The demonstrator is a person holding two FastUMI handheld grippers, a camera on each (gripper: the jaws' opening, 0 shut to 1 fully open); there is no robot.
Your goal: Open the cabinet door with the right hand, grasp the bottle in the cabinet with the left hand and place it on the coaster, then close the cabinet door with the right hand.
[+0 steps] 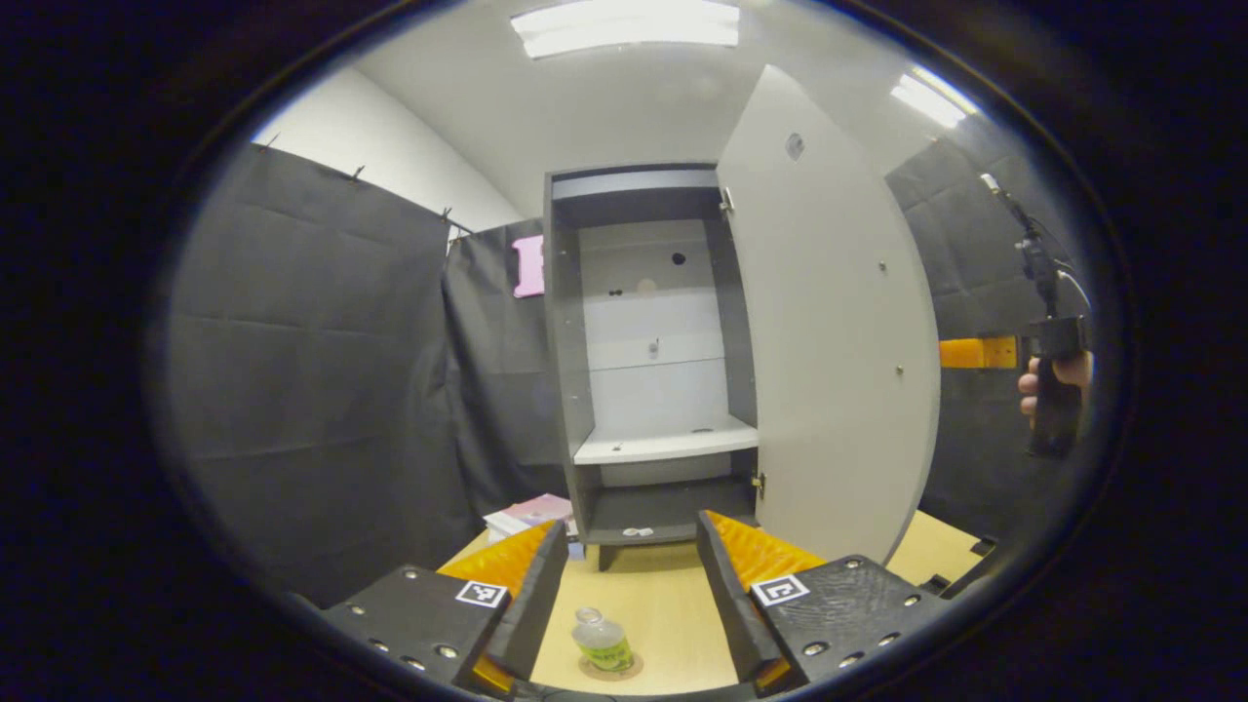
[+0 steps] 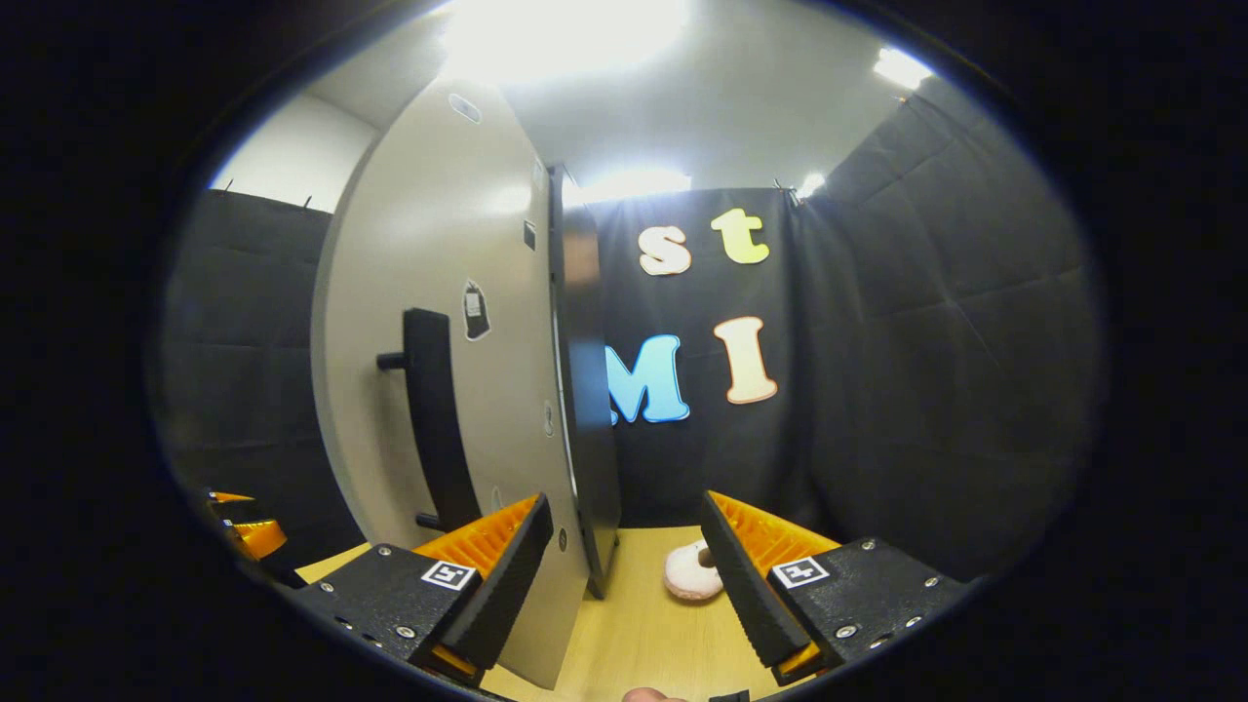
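A: Where is the bottle (image 1: 603, 641)?

B: In the left gripper view it stands upright on the coaster (image 1: 611, 669), low at six o'clock, on the counter (image 1: 663, 604). It sits between the two fingers of the left hand-held gripper (image 1: 629, 575) but touches neither.

A: So that hand-held gripper holds nothing?

B: Nothing. Its jaws are spread wide, with the bottle and bare counter showing in the gap.

A: And the cabinet (image 1: 651, 361)?

B: Straight ahead at twelve o'clock, standing on the counter. Its door (image 1: 829, 331) is swung out wide toward three o'clock, so the inside shows: a pale shelf (image 1: 668, 446) with nothing I can make out on it, and a darker floor below with a small pale thing too small to tell.

A: Where is the right hand-held gripper (image 2: 619, 565)?

B: In the left gripper view it is out at three o'clock, beyond the door's edge, with a hand (image 1: 1053, 378) round its grip. In the right gripper view its jaws stand wide apart, gripping nothing. The door's lower edge is just beside its left finger; I cannot tell whether they touch.

A: The door handle (image 2: 434, 419)?

B: A dark vertical bar on the door's outer face, at ten o'clock from those fingers, apart from them. A pale round object (image 2: 692, 573) lies on the counter between the fingers, farther off.
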